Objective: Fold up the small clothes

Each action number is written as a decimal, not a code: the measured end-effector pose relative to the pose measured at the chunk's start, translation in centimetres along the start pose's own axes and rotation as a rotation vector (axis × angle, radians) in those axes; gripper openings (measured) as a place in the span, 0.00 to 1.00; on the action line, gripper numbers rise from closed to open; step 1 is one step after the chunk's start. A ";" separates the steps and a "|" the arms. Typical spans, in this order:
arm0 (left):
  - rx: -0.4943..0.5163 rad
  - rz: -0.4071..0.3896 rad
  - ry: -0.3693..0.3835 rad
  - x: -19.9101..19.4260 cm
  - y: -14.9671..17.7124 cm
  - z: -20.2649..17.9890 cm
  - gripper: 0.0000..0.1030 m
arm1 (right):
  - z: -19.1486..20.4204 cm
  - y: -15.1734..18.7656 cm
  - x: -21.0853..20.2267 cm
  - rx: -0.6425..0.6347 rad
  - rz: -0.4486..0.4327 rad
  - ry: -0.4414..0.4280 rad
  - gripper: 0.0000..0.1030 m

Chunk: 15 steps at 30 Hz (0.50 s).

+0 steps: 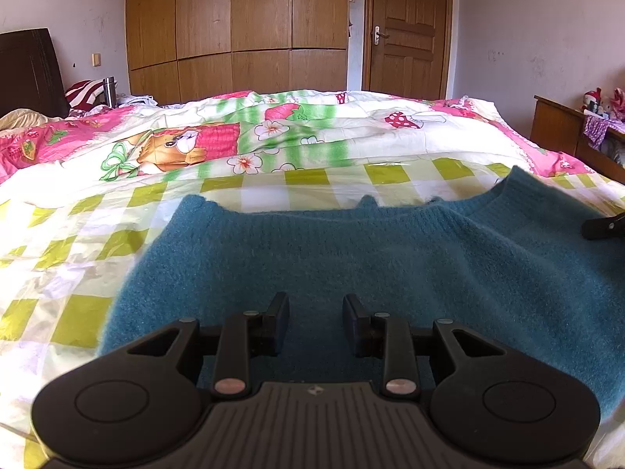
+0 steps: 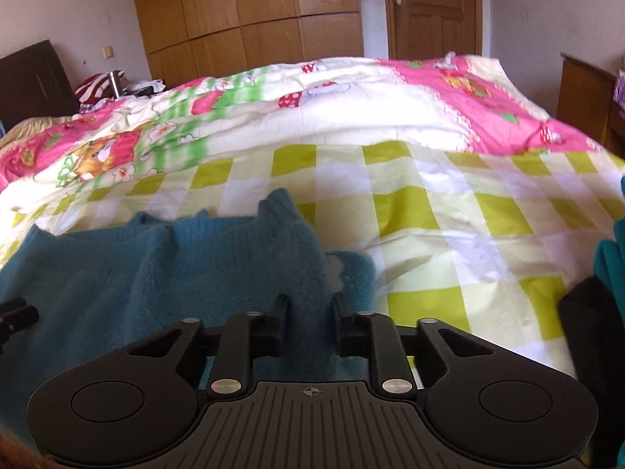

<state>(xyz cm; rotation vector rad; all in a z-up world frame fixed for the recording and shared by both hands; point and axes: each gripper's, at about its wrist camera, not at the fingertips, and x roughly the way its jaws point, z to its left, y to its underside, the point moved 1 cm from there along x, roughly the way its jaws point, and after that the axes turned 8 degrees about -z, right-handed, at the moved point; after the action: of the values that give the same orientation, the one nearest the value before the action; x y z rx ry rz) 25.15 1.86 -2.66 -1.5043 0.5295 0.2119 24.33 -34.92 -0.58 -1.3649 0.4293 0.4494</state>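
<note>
The blue sweater (image 1: 351, 258) lies flat for folding; left gripper (image 1: 315, 326) is released, and right gripper (image 2: 308, 326) straddles a fabric ridge, unclenched.

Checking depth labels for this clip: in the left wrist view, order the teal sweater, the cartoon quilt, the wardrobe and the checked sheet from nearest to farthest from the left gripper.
1. teal sweater, directly under the left gripper
2. checked sheet, around and beyond the sweater
3. cartoon quilt, mid-bed
4. wardrobe, against the back wall
</note>
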 end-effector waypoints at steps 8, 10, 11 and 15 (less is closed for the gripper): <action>0.048 0.024 -0.006 0.8 0.1 -0.9 0.44 | -5.3 2.9 -0.8 0.339 0.045 -0.023 0.13; 0.031 0.011 -0.002 0.1 -0.1 -0.3 0.44 | -4.8 2.5 -1.9 0.331 0.007 -0.025 0.24; 0.024 0.004 -0.005 -0.2 -0.2 -0.1 0.44 | -4.5 2.2 -2.8 0.305 -0.014 -0.020 0.29; -0.017 -0.031 0.015 -1.6 0.0 0.5 0.44 | -4.9 3.1 -5.9 0.313 -0.024 -0.046 0.49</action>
<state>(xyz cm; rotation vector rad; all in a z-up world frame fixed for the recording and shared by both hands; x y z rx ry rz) 23.81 2.67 -1.93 -1.5310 0.5172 0.1821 17.53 -39.69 -0.68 -1.0537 0.4262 0.3755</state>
